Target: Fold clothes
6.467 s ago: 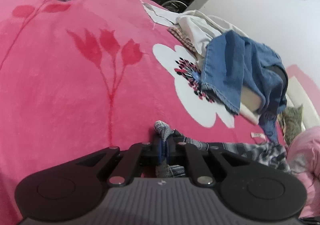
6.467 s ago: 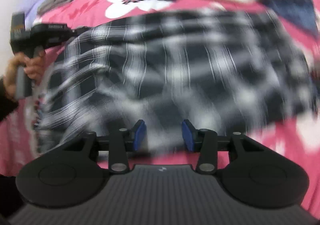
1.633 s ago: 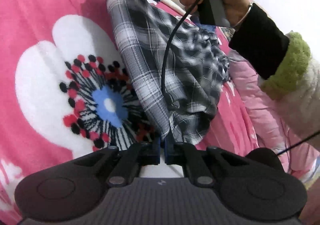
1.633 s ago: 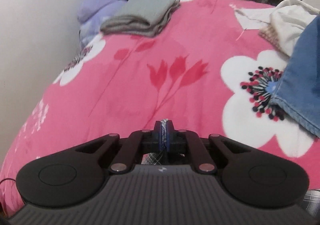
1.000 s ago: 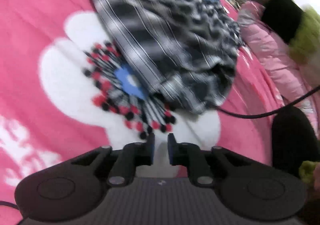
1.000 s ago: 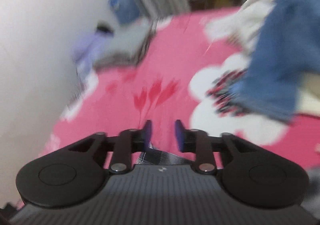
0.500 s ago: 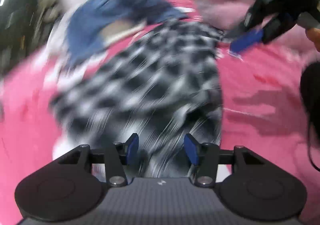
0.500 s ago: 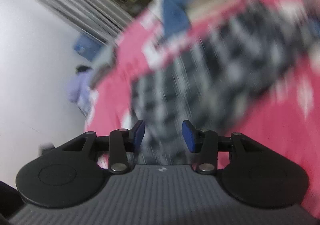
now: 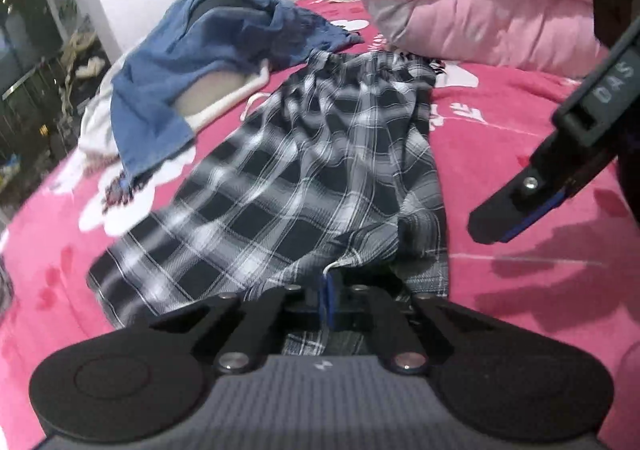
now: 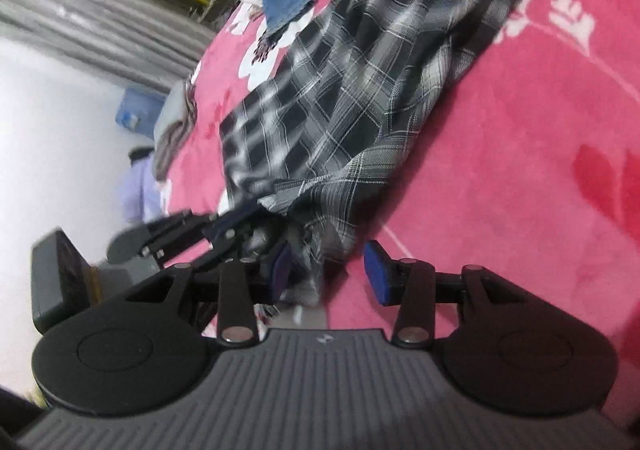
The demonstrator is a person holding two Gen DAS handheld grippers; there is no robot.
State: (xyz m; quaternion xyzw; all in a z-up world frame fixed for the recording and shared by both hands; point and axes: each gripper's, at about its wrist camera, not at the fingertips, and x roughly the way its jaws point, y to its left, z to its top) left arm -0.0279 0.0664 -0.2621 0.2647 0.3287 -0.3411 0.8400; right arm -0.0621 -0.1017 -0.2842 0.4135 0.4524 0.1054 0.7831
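Left wrist: left gripper [image 9: 329, 300] pinching plaid garment [image 9: 304, 185] hem, right gripper [image 10: 330, 277] agape.

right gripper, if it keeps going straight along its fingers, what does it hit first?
Most likely the near edge of the plaid garment, bunched just ahead of the open right gripper, toward its left pad. The left gripper is shut on that same edge close by. Depth is hard to judge; the pink blanket lies underneath.
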